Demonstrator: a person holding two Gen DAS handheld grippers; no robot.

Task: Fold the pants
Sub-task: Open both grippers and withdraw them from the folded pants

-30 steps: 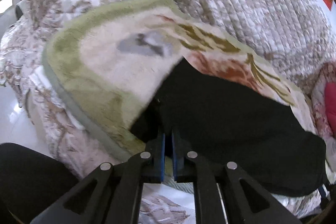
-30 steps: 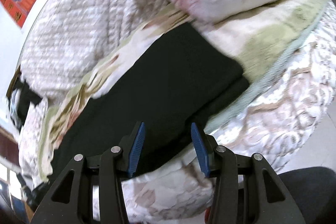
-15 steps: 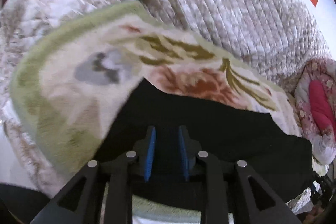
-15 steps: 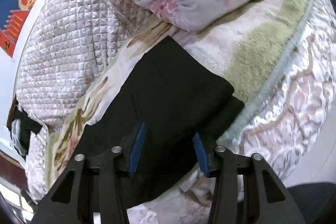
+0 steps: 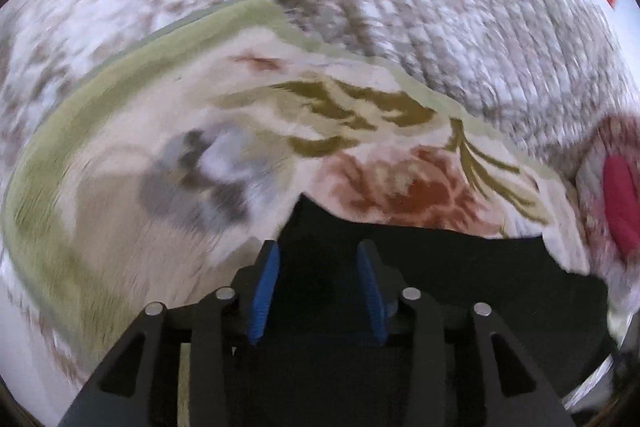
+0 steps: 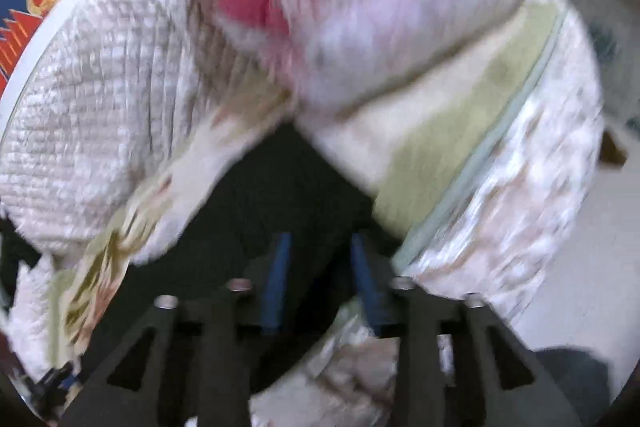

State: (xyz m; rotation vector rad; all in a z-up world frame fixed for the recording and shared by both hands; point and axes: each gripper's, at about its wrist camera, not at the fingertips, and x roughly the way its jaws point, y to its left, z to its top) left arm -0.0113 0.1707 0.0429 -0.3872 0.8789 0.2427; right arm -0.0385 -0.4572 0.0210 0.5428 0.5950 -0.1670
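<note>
Both claws have just been opening: the left claw [image 5: 318,287], pinched tight on the near edge of the black pants [image 5: 440,267] a second ago, now stands about half open above the cloth with nothing pressed between its pads, and the right claw [image 6: 320,281] is likewise parted over the pants' other end, gripping nothing I can see. Folded into a flat band, the pants lie on the floral blanket [image 5: 160,115] covering the bed, so I'd judge a fold has just been laid down and released.

Black pants [image 5: 420,267] lie flat, apparently folded, across the floral blanket [image 5: 280,131].
</note>
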